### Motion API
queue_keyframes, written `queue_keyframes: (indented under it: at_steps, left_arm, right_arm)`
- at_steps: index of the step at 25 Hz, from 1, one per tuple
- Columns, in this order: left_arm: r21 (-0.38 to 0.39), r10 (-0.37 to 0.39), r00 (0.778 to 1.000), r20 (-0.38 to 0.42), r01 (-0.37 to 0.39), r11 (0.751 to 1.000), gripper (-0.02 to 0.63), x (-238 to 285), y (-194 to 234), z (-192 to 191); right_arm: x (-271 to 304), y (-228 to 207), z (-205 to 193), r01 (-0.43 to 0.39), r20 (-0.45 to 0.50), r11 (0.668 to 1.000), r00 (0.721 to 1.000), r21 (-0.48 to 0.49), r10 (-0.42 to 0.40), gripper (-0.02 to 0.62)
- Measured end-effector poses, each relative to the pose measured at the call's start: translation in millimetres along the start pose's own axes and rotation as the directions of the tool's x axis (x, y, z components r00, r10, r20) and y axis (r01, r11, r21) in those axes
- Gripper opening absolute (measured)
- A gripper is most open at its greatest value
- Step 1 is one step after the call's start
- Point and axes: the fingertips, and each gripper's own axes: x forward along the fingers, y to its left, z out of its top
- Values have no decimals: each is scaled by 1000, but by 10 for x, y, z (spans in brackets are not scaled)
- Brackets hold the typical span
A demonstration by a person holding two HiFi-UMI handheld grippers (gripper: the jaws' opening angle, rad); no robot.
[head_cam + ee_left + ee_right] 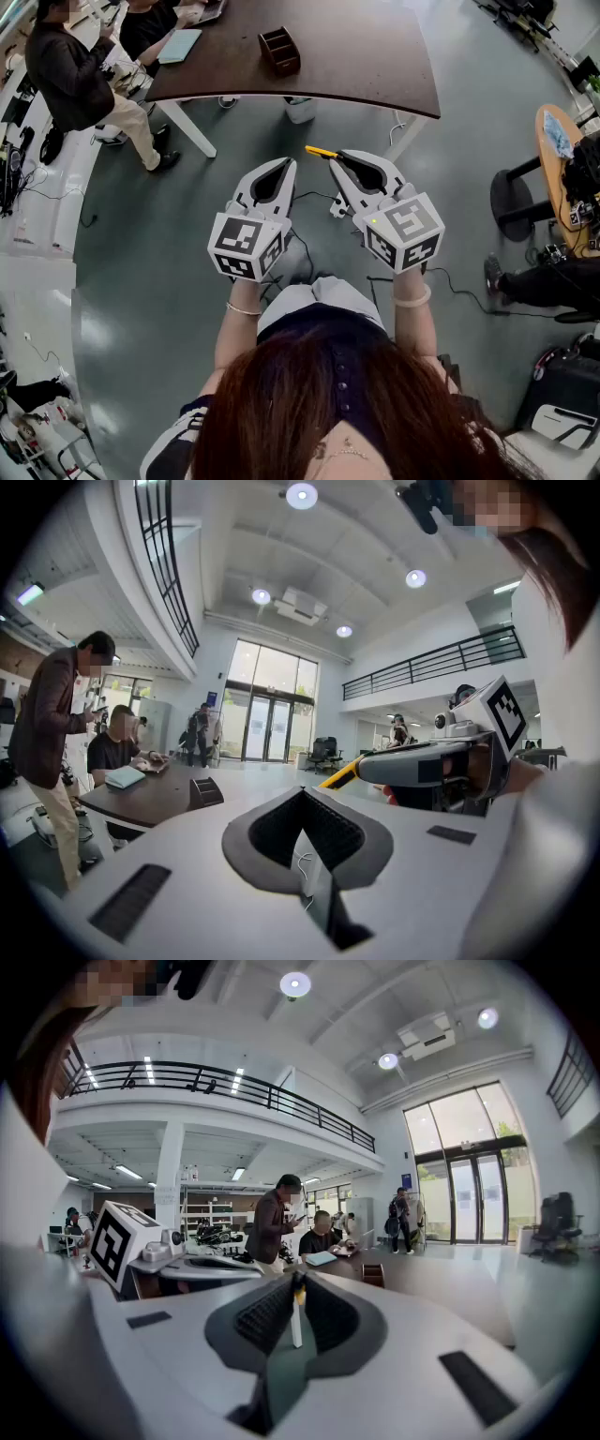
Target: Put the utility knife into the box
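My right gripper (337, 157) is shut on the yellow utility knife (322, 151), whose tip pokes out to the left past the jaws. The knife shows edge-on between the pads in the right gripper view (296, 1314), and as a yellow handle (339, 774) in the left gripper view. Beside it, my left gripper (285, 166) is shut with nothing in it. Both are held over the grey floor, short of the dark brown table (375, 56). The brown compartment box (279, 50) stands on that table, ahead and slightly left; it also shows as the box (206, 791) and the box (373, 1274).
Two people (70, 80) are at the table's left end, near a light blue notebook (178, 44). A white bin (300, 110) stands under the table. Cables (309, 253) lie on the floor below the grippers. At the right are a black stool (511, 202) and a round table (558, 141).
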Motion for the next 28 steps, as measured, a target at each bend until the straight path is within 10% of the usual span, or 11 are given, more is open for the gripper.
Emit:
queue_keyframes:
  at_steps: [28]
  left_arm:
    - [-29, 55, 998, -4, -55, 998, -6, 833, 455, 98]
  right_arm:
    - [560, -814, 95, -35, 61, 998, 998, 48, 32, 48]
